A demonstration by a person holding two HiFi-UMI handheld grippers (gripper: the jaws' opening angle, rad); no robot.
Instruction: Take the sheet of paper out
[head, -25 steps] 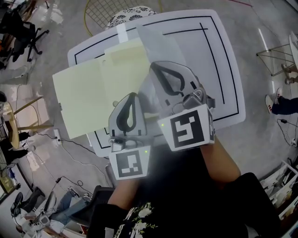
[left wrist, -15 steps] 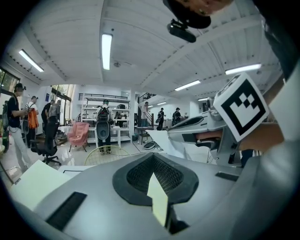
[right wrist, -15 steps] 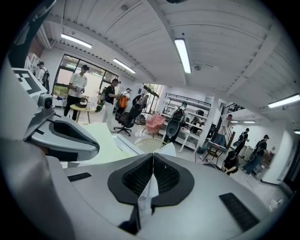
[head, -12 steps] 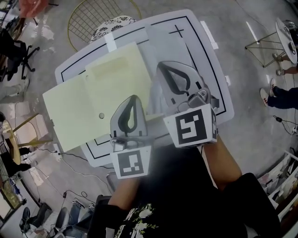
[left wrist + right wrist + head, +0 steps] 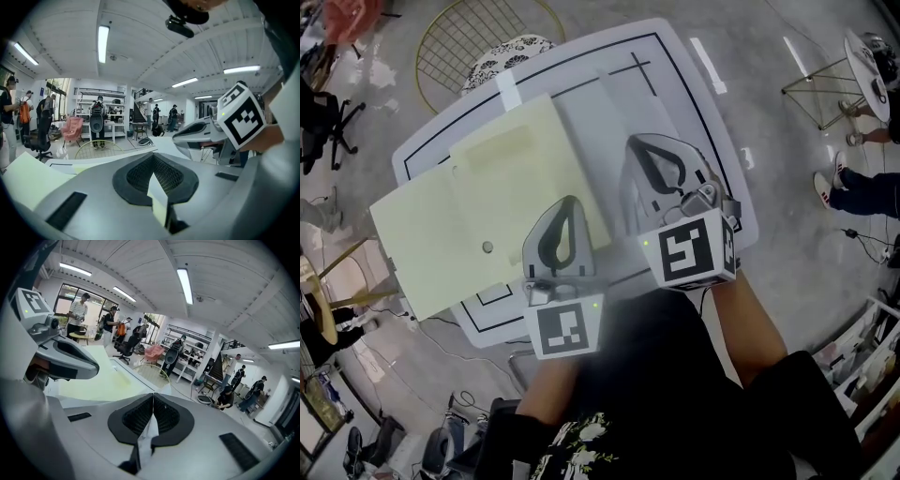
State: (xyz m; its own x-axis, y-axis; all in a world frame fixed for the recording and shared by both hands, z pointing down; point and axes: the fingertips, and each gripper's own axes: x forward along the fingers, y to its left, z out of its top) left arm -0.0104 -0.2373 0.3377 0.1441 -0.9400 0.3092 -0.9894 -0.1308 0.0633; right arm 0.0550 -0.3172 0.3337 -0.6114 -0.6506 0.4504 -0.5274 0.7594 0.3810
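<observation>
So both claws are clamped down here. The left gripper [image 5: 568, 201] has its jaws pinched together on the near edge of the yellow folder [image 5: 459, 225]; in the left gripper view you can see a pale yellow corner squeezed right between the pads. The right gripper [image 5: 644, 142] is closed on the sheet of paper [image 5: 598, 117], and the right gripper view shows a thin whitish strip caught in the seam of its jaws.

The folder lies open, spreading out to the left of the left gripper and hanging past the table's left edge, with a small round snap [image 5: 487, 247] just left of that claw. The sheet runs ahead of and under the right gripper, overlapping the folder's right side.

All of it sits on a white table [image 5: 717, 159] with rounded corners and a black border line [image 5: 675, 70] printed on it. The two claws are close side by side, the right one a bit further forward.

Room-wise: grey concrete floor [image 5: 787, 122], and a gold wire chair [image 5: 502, 47] with a patterned cushion beyond the table's far edge. A pink armchair [image 5: 71, 130], white shelving, strip ceiling lights [image 5: 103, 42] and several people standing around show well past the claws.
</observation>
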